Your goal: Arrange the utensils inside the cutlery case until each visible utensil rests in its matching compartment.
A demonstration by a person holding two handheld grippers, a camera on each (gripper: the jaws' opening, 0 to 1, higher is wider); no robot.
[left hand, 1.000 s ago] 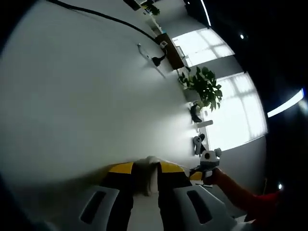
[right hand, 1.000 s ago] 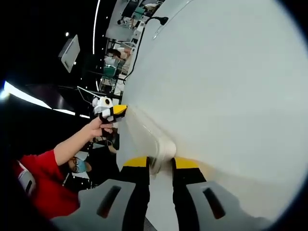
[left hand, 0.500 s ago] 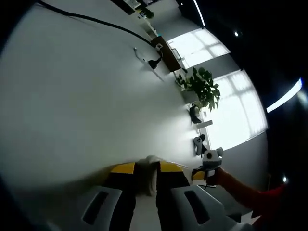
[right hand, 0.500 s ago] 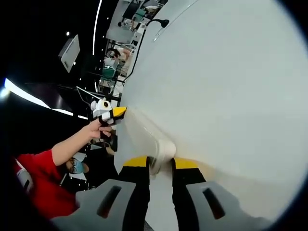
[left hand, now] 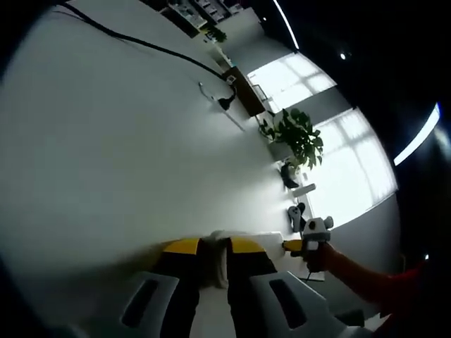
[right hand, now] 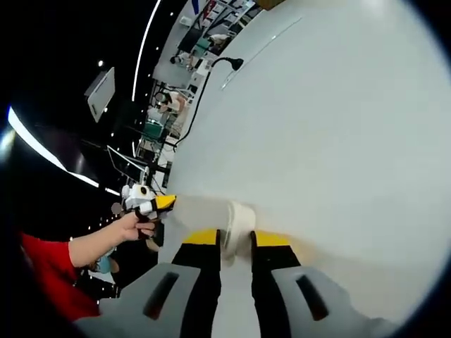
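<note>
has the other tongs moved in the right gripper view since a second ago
Yes. The left tongs sit lower and nearer this view's own yellow tips than before, though the camera rolled too, so part is view shift.

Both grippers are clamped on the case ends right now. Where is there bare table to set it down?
Plenty: the white table ahead of the left gripper lies bare up to the black cable at its far edge. Beyond the right gripper it is bare too. The white case spans between both grippers; the crowding is off the table, around the potted plant.
</note>
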